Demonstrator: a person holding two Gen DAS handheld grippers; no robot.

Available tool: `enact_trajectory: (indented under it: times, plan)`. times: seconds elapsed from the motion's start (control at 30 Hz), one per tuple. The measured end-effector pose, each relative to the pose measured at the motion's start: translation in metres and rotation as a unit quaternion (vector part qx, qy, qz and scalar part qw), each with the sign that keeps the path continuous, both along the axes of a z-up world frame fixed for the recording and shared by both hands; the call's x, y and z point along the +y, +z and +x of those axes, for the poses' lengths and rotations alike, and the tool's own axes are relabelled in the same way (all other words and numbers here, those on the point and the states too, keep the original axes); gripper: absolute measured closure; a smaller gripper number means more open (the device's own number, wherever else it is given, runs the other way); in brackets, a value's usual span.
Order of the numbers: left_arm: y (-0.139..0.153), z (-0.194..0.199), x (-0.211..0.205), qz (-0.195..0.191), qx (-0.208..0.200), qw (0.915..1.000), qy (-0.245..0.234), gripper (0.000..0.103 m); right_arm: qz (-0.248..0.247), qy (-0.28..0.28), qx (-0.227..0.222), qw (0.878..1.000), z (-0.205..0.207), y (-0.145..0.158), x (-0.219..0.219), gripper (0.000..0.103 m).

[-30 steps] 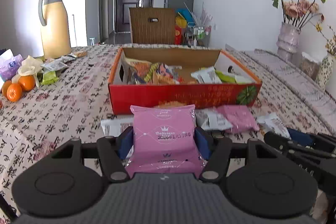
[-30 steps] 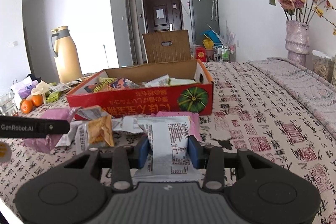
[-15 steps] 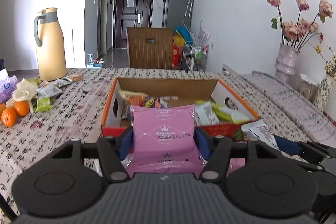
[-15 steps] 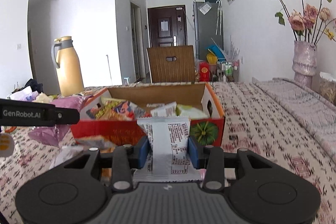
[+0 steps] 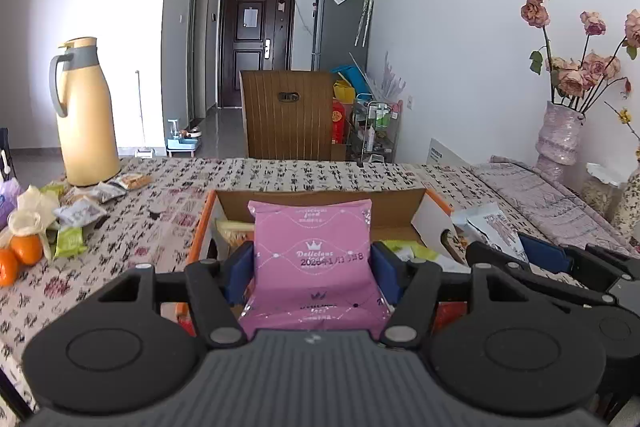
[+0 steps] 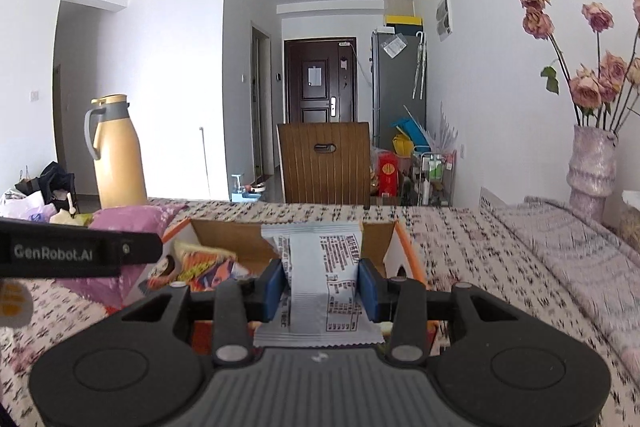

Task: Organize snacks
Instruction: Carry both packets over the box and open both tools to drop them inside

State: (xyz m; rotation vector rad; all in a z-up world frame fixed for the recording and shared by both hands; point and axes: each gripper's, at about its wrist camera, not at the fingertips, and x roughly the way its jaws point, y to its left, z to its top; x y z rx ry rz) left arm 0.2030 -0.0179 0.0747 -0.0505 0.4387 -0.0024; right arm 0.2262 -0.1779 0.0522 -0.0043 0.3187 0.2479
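Box (image 5: 320, 201) rim under both grippers; left fingers (image 5: 240, 273) clamp pink packet (image 5: 314, 259), right fingers (image 6: 274, 287) clamp white packet (image 6: 324, 279).

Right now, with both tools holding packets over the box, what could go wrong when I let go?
1. The two tools sit close together: the right tool shows just beside the left tool, so they could bump.
2. The pink snack packet may catch on the red-orange cardboard box wall.
3. The white printed snack packet could land on the packets piled inside and slide out.
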Motion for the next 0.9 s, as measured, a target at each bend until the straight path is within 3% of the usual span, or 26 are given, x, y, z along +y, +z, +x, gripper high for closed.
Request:
enact_trajectory:
  times: [0.37,0.6,0.9]
  plan:
    - [-0.001,0.053,-0.001,0.013,0.006,0.9998,0.016,0.04,-0.009,-0.008,0.006,1.0,0.058,0.001,0.007,0.064]
    - [-0.019,0.08,0.012,0.0,0.023,0.999,0.038,0.04,-0.005,-0.014,0.022,1.0,0.08,-0.016,0.009,0.064]
    - [-0.048,0.092,0.023,-0.016,0.052,0.9982,0.028,0.04,0.0,-0.004,0.055,0.998,0.09,-0.04,0.008,0.064]
